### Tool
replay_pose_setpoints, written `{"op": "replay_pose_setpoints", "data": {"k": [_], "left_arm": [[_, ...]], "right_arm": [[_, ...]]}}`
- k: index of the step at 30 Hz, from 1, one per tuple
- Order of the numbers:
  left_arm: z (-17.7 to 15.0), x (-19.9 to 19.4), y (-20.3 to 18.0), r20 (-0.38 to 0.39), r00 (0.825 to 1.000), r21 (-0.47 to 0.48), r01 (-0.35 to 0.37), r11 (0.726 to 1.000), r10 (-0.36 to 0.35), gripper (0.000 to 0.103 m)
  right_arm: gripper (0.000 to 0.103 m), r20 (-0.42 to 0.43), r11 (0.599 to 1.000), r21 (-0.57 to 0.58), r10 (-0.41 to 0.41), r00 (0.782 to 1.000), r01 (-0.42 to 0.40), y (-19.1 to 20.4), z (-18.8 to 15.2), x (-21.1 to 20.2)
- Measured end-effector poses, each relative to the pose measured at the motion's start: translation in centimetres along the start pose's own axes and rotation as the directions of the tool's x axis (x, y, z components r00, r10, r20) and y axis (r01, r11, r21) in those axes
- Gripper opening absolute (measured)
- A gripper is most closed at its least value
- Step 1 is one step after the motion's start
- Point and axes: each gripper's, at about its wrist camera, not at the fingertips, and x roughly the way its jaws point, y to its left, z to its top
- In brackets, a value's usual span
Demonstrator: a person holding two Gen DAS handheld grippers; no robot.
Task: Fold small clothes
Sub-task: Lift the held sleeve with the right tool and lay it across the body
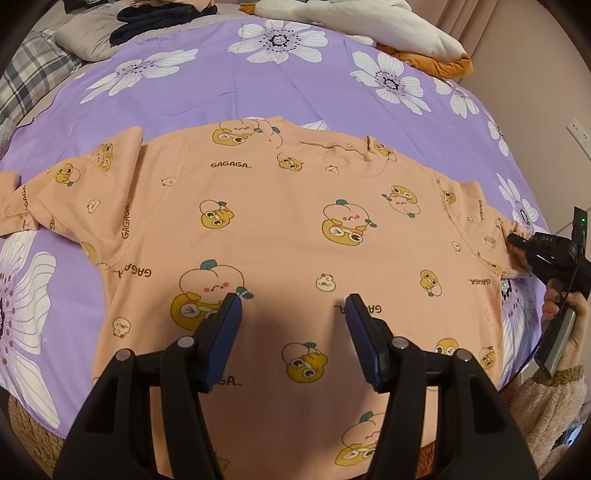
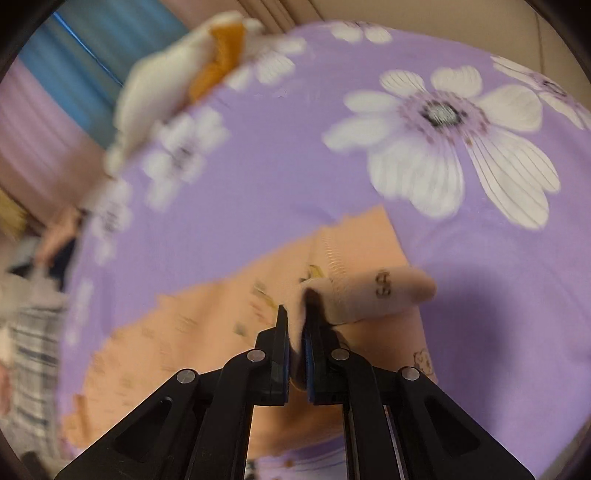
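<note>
- Left wrist view: the peach shirt (image 1: 288,236) lies flat on the purple bedspread (image 1: 207,85); the left gripper (image 1: 293,306) hovers open over its near middle, likely waiting.
- Right wrist view: the right gripper (image 2: 295,325) is clamped on the shirt's right sleeve (image 2: 369,291), probably to fold it inward.

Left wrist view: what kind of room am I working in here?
Most likely a bedroom at home: the shirt lies on a bed with a purple flowered cover, a pillow and plaid bedding lie at its far end, and a wall socket shows at the right.
</note>
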Motion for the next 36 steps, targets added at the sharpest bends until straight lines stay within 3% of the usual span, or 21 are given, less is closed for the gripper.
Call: {"op": "replay_pose_setpoints", "data": {"k": [5,7,8,14,17,21,23,25,27,30,36], "left_arm": [[0.0,0.1,0.3,-0.002,1.0,-0.011,-0.006,1.0,0.006,0.059],[0.0,0.0,0.3,-0.003,1.0,-0.009,-0.004,1.0,0.004,0.06],[0.0,0.0,0.3,-0.003,1.0,-0.008,-0.003,1.0,0.003,0.06],[-0.1,0.2,0.3,-0.004,1.0,-0.005,-0.01,1.0,0.01,0.062],[0.0,0.4,0.3,-0.007,1.0,-0.005,-0.011,1.0,0.011,0.062],[-0.1,0.4,0.3,-0.006,1.0,-0.005,-0.011,1.0,0.011,0.062],[-0.1,0.4,0.3,-0.005,1.0,-0.007,-0.01,1.0,0.01,0.062],[-0.1,0.4,0.4,-0.003,1.0,-0.011,-0.009,1.0,0.009,0.062],[0.0,0.3,0.5,0.0,1.0,-0.015,-0.013,1.0,0.013,0.062],[0.0,-0.1,0.7,0.008,1.0,-0.02,-0.01,1.0,0.01,0.062],[0.6,-2.0,2.1,0.064,0.998,-0.051,-0.005,0.999,0.009,0.062]], "right_arm": [[0.016,0.055,0.999,0.039,0.007,0.998,-0.009,-1.0,0.3,-2.7],[0.043,0.085,0.998,0.058,0.01,0.996,-0.015,-1.9,0.2,-3.5],[0.048,0.104,0.996,0.077,0.027,0.994,-0.035,-2.5,0.3,-3.9],[0.049,0.142,0.959,0.204,0.17,0.975,-0.196,-5.0,0.4,-4.1],[0.049,0.137,0.949,0.257,0.15,0.979,-0.181,-5.5,0.3,-3.4],[0.049,0.133,0.936,0.306,0.137,0.982,-0.172,-6.4,0.1,-2.7],[0.039,0.155,0.935,0.316,0.116,0.981,-0.16,-6.6,0.0,-2.9],[0.013,0.178,0.945,0.307,0.056,0.982,-0.109,-6.6,0.0,-3.4],[0.01,0.222,0.954,0.289,0.012,0.975,-0.078,-6.4,0.1,-4.2],[0.008,0.3,0.962,0.258,0.007,0.954,-0.088,-5.8,0.2,-6.4],[0.008,0.464,0.98,0.157,0.035,0.885,-0.121,-2.5,2.0,-12.4]]}}
